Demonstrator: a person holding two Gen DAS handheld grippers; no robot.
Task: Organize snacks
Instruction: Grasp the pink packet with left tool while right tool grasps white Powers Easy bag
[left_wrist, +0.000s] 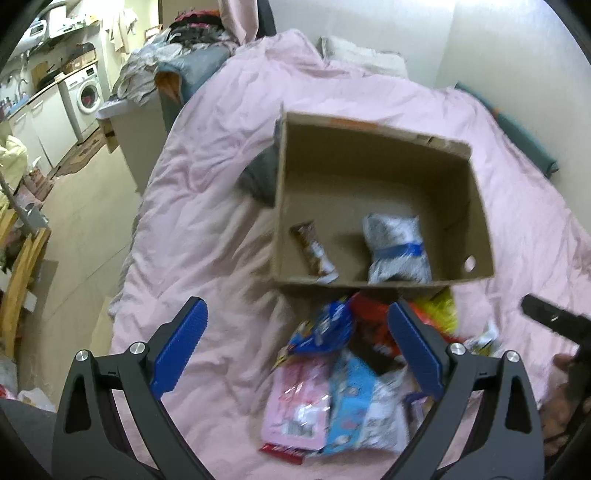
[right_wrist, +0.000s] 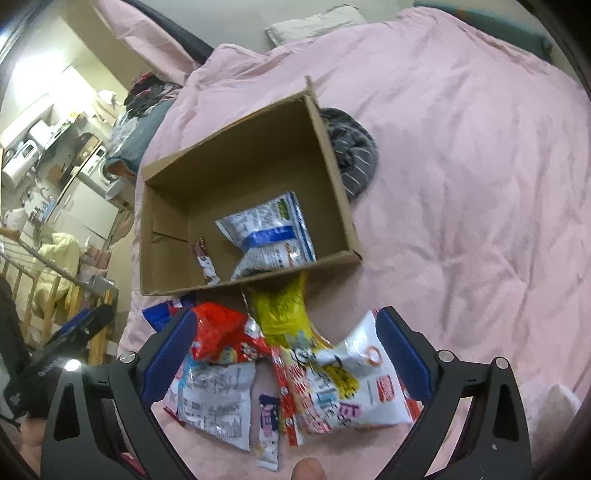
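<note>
Both fisheye views look steeply down from above a bed covered in a wrinkled pink duvet (left_wrist: 207, 206), each from just behind its own 2 blue-padded fingers, which fill the lower third of the frame. The left wrist view faces the open brown cardboard box (left_wrist: 373, 177) at frame centre, with the pile of colourful snack packets (left_wrist: 332, 384) near at lower centre and a kitchen corner at upper left. The right wrist view sits closer over the same pile (right_wrist: 295, 365), and shares the box (right_wrist: 240, 147), duvet (right_wrist: 461, 184) and upper-left kitchen.
</note>
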